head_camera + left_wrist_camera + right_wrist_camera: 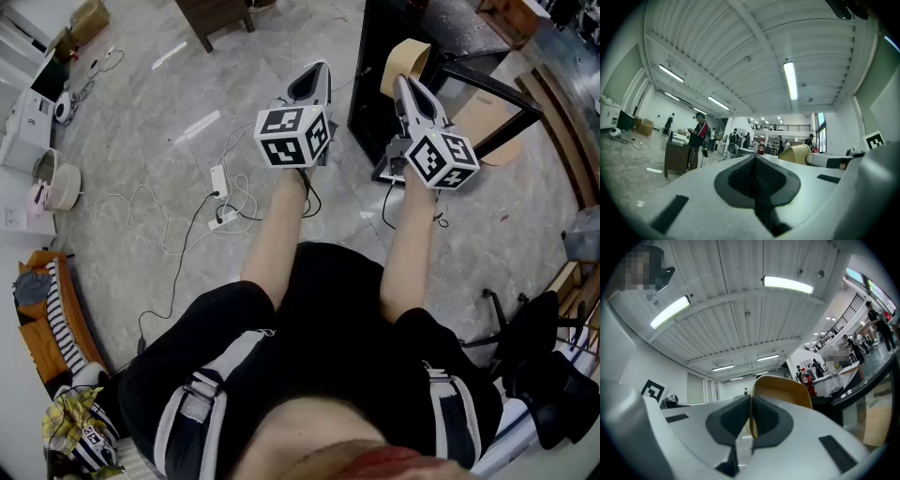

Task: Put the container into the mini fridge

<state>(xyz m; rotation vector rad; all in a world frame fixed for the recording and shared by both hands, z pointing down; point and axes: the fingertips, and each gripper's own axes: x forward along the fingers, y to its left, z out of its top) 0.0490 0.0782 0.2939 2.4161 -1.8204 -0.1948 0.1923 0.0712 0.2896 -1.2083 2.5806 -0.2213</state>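
Observation:
A tan, bowl-like container (404, 60) is held by its rim in my right gripper (402, 84), which is shut on it. In the right gripper view the rim (780, 391) stands pinched between the dark pads (765, 420). Just behind the container is the black mini fridge (380, 37), its glass door (487, 98) swung open to the right. My left gripper (315, 73) is raised beside the right one and shut with nothing in it; its pads (740, 176) meet in the left gripper view. That view also shows the container (794, 153) at the right.
A power strip with cables (220, 199) lies on the marble floor to the left. A white appliance (56, 180) and boxes (23, 117) line the left wall. A cardboard box (483, 117) stands behind the fridge door. A dark chair (544, 361) is at lower right. People stand far off (697, 136).

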